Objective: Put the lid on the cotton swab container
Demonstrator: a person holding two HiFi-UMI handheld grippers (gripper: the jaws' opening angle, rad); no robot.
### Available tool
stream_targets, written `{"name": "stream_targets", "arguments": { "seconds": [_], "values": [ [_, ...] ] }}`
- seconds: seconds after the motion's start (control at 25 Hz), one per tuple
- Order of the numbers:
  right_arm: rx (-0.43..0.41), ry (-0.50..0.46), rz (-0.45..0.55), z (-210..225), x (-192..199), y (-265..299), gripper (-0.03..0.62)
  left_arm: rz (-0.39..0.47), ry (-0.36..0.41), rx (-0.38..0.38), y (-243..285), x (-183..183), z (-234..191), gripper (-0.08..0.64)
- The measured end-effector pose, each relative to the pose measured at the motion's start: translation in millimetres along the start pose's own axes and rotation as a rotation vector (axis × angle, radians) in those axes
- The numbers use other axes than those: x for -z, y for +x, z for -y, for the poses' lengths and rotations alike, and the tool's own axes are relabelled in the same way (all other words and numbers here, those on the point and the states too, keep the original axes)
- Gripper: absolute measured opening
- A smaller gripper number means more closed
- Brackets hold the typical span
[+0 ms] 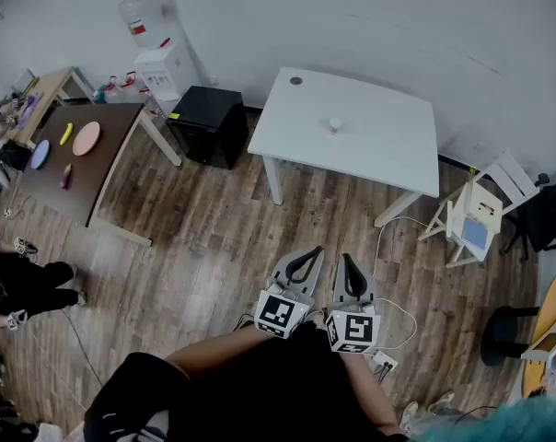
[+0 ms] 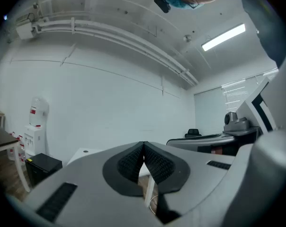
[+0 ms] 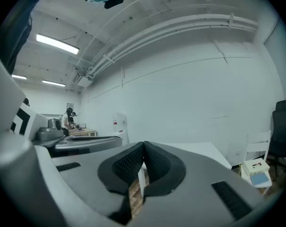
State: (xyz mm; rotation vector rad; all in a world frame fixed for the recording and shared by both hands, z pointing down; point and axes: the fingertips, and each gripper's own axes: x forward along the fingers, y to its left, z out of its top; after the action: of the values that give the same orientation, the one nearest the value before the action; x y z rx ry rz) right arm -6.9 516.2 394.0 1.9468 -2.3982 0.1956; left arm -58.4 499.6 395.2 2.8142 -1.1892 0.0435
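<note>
Nearest the head camera, the left tongs (image 1: 311,252) and the right tongs (image 1: 346,259) were held side by side, close in front of the person's body and above the wooden floor (image 1: 214,238). In the left gripper view, the ribbed pads (image 2: 129,162) met at their tips with nothing between them. The right gripper view gave the same finding: pads (image 3: 126,162) together, nothing carried.

I noted the white surface (image 1: 379,145) well ahead of both tongs, across a stretch of bare floor. On it stood a small white object (image 1: 334,125), near the middle, which I judged to be the cotton swab container. A small dark disc (image 1: 296,81) lay near the far left corner, well apart from it. It was too small for me to say whether this was the lid.

Assessment: no part of the task was done. Neither item was touched or within reach. I judged that the approach to the surface, the pick-up of the lid and its seating on the container all remained.
</note>
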Motion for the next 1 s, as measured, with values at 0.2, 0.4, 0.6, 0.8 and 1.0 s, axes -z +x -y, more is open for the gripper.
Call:
{"name": "stream_targets", "arguments": {
  "seconds": [0.2,0.4,0.6,0.8,1.0],
  "values": [
    [-0.031,-0.010,0.006,8.8,4.3,-7.6,0.031,0.003,0.005,-0.011,6.7,6.9,15.9,0.014],
    [-0.042,0.036,0.013,38.1,6.5,-9.1,0.032,0.010,-0.007,-0.037,22.6,14.1,24.0,0.014],
    [-0.087,0.100,0.007,52.9,25.0,-13.7,0.034,-0.031,-0.020,-0.036,31.0,34.7,28.5,0.014],
    [-0.048,0.076,-0.011,74.1,32.1,0.8,0.034,-0.036,-0.022,-0.016,52.0,41.9,32.7,0.014],
    [-0.034,0.080,-0.035,95.3,38.6,31.7,0.034,-0.034,-0.039,0.022,91.3,49.7,22.8,0.014]
  ]
}}
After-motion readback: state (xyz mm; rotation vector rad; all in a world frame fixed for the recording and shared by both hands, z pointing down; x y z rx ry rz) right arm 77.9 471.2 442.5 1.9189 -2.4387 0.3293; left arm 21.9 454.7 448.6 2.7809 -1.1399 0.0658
